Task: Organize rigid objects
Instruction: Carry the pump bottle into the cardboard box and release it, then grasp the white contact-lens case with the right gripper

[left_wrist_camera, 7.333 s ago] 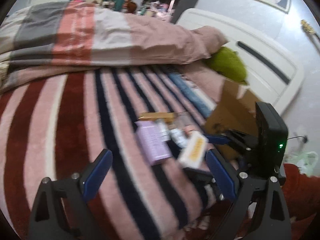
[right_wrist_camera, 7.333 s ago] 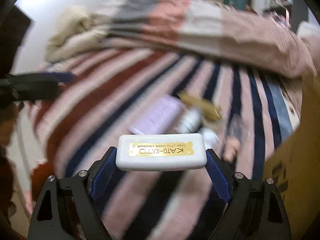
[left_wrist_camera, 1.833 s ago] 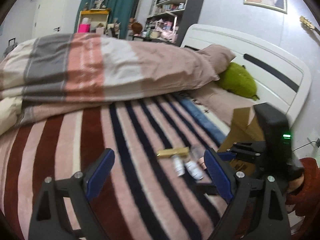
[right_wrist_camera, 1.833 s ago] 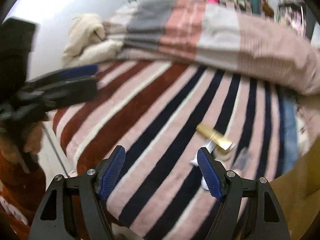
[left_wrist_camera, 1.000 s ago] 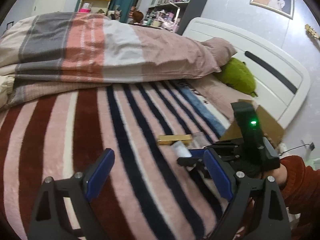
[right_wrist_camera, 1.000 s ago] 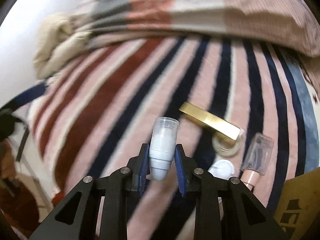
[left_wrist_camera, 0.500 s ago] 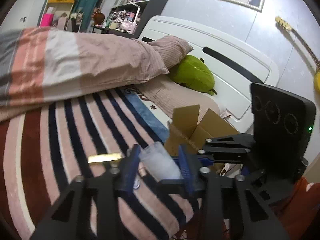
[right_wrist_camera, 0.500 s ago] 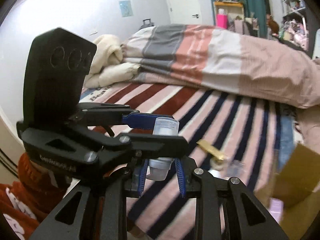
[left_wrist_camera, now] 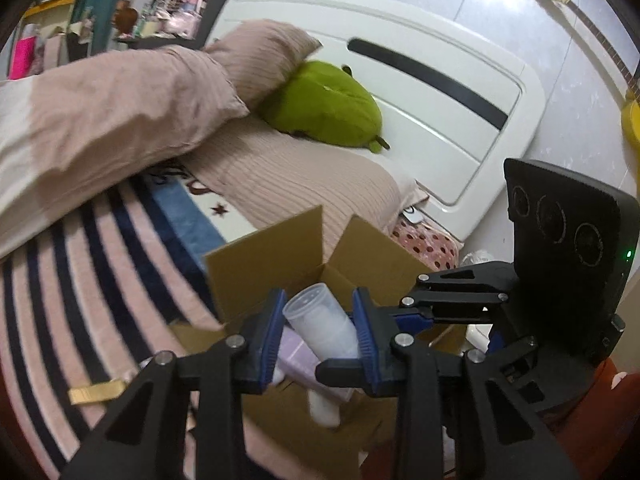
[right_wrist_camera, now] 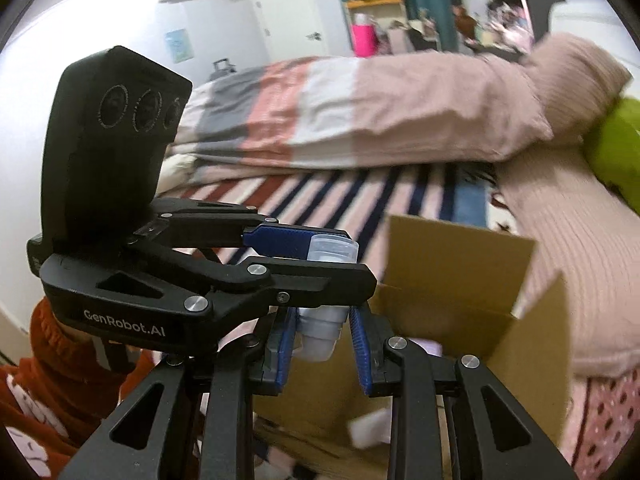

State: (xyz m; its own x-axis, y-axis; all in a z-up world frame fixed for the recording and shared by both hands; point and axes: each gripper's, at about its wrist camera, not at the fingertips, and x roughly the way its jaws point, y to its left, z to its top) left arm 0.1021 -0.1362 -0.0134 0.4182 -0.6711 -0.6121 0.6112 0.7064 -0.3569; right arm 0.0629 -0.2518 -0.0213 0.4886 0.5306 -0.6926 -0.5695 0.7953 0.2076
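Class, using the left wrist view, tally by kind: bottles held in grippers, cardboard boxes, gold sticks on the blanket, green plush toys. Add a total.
Held bottle: 1
Cardboard box: 1
Gold stick: 1
Green plush toy: 1
Total: 4

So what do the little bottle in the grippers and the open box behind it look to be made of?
The bottle looks like plastic: a translucent, frosted cap over a matt white body, so light passes through the top. It could be frosted glass, but plastic seems likelier. The box is plain brown cardboard, matt and unprinted where visible, with thin flaps standing up from creased folds.
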